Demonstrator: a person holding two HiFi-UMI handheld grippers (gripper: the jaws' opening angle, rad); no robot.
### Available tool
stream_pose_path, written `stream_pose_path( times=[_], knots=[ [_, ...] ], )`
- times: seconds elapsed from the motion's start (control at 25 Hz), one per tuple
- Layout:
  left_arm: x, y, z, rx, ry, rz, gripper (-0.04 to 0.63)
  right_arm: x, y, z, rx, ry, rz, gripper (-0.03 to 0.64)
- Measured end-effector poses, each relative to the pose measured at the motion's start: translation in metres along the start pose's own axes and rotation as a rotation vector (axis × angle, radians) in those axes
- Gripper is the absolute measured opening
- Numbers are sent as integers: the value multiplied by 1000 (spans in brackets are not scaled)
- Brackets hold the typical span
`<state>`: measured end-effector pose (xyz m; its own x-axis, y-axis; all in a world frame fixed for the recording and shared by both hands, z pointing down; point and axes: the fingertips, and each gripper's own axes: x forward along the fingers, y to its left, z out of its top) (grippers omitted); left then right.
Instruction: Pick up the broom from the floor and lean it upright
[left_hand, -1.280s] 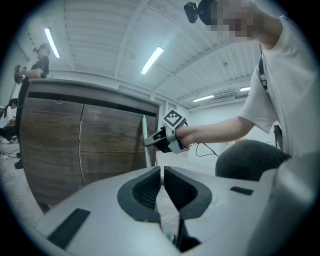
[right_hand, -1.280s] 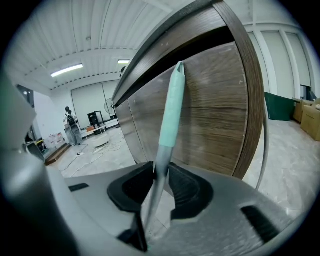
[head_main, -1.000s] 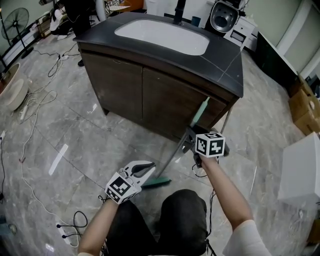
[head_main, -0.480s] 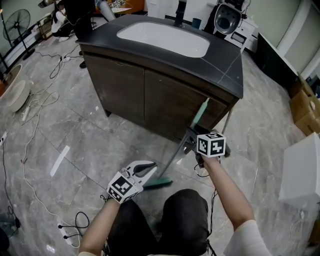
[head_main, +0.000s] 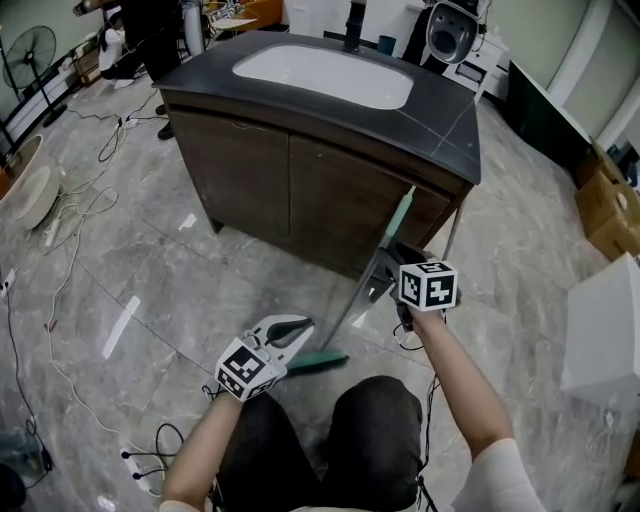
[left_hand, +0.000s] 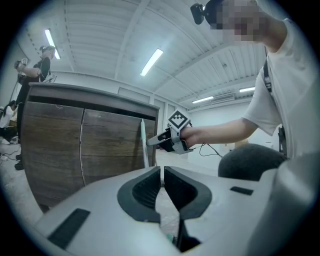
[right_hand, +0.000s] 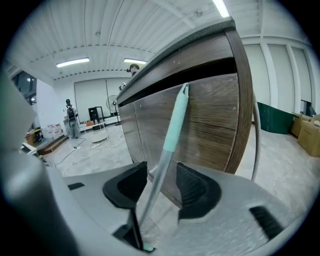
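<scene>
Right gripper (right_hand: 161, 176): jaws just opened, spread around leaning broom (right_hand: 175, 125) | left gripper (left_hand: 162, 180): pressed together | risk: handle slides along sink cabinet (head_main: 300, 200), falls.

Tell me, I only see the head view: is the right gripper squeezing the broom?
Observer: No. The right gripper has just been opening its jaws. Its own view shows them apart, with the broom handle between them, not pinched.
Operator: Will it fall over?
Observer: Probably not. The handle's green top rests against the cabinet front, just under the counter edge.
Operator: What about the left gripper?
Observer: The left gripper has its jaws closed, with nothing between them.
</scene>
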<state>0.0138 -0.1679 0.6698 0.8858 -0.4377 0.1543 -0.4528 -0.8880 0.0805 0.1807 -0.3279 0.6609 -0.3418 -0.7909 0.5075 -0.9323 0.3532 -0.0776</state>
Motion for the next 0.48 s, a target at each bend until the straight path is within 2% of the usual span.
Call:
stream_pose_path(
  times=[0.32,0.48],
  knots=[
    [-8,-3,-13,-4,17,7,23,-28,18,-5,-42,-62,21,132],
    [-11,0,-23,-27,11,13,21,-33,30,-15,-108,-87,38,100]
  ],
)
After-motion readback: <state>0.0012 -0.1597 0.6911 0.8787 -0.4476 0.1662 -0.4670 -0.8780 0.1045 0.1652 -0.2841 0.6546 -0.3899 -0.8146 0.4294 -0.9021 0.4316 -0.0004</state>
